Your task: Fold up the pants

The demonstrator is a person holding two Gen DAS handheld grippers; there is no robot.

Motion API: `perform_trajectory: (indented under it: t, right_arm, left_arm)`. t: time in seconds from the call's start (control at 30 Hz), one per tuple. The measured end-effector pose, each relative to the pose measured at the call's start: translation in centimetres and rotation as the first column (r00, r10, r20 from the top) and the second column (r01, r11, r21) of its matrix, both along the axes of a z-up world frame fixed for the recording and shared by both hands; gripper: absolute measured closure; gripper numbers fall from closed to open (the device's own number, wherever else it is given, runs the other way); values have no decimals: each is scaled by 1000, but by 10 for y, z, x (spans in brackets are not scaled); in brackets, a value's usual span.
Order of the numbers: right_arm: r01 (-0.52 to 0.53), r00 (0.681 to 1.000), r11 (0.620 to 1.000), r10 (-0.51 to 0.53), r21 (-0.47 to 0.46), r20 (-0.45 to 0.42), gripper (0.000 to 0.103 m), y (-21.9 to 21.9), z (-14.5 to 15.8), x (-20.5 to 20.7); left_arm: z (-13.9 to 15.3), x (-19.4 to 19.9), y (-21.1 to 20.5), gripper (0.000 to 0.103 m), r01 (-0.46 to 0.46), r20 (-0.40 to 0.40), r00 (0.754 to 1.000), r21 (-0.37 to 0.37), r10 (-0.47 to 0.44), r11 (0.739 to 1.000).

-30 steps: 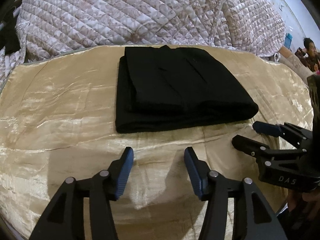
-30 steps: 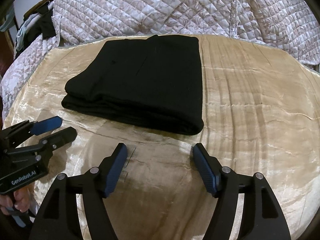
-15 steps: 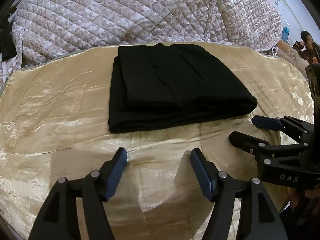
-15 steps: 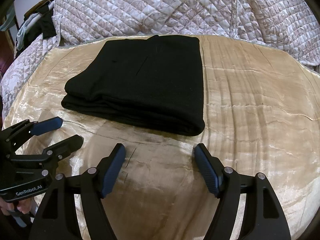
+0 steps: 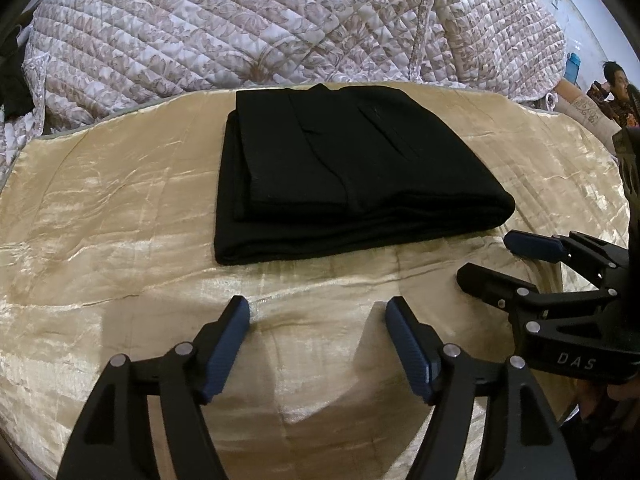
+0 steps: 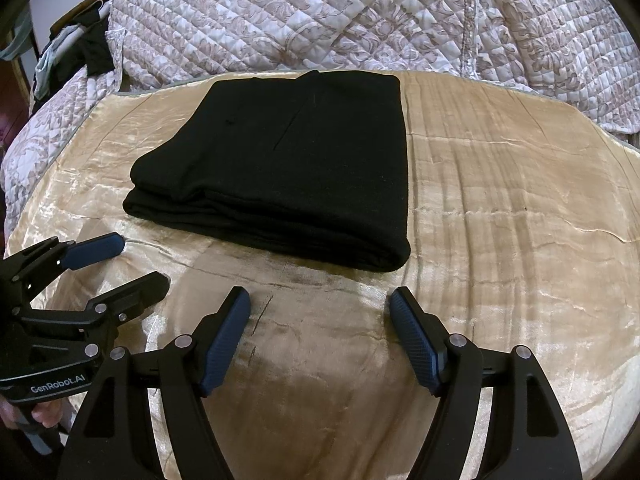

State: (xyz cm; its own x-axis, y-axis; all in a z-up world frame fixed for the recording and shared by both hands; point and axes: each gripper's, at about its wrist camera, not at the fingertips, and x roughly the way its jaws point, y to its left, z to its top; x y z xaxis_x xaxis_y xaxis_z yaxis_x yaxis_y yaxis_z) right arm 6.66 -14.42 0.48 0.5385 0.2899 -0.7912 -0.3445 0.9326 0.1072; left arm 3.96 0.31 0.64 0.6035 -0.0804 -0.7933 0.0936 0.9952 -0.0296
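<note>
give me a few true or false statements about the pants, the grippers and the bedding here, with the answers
1. The black pants lie folded into a compact stack on the gold bedspread. True.
2. The left gripper is clamped on the pants. False: its fingers are spread over bare bedspread, with nothing between them.
3. The right gripper is open and short of the pants. True.
4. A quilted floral blanket lies behind the pants. True.
5. The pants hang off the bed's edge. False: they rest wholly on the bedspread.
</note>
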Motion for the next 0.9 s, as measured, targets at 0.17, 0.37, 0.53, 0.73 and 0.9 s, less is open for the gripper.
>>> perform_trajectory:
  t: [0.17,0.37,0.53,0.73,0.9]
  right_arm:
    - [0,1000,1000,0,0,0,30,0,0,0]
    - [0,1000,1000,0,0,0,30,0,0,0]
    - [1,1000,1000,-1,-1,0,30,0,0,0]
    - [0,1000,1000,0,-1,1,30,0,0,0]
    - [1,1000,1000,-1,-1,1,30,1,0,-1]
  left_arm:
    - [0,0,0,29,0,-1,1000,-2,0,1000]
    - [0,0,-1,27,-1,-2,1000,0,1,1000]
    - [-1,-1,-1,25,-2,-4,1000,4,2,1000]
    - [-1,-1,-1,25,-1,-3,1000,6,1,1000]
    - [-2,-1,-1,24,1,-3,1000,11,-1,1000]
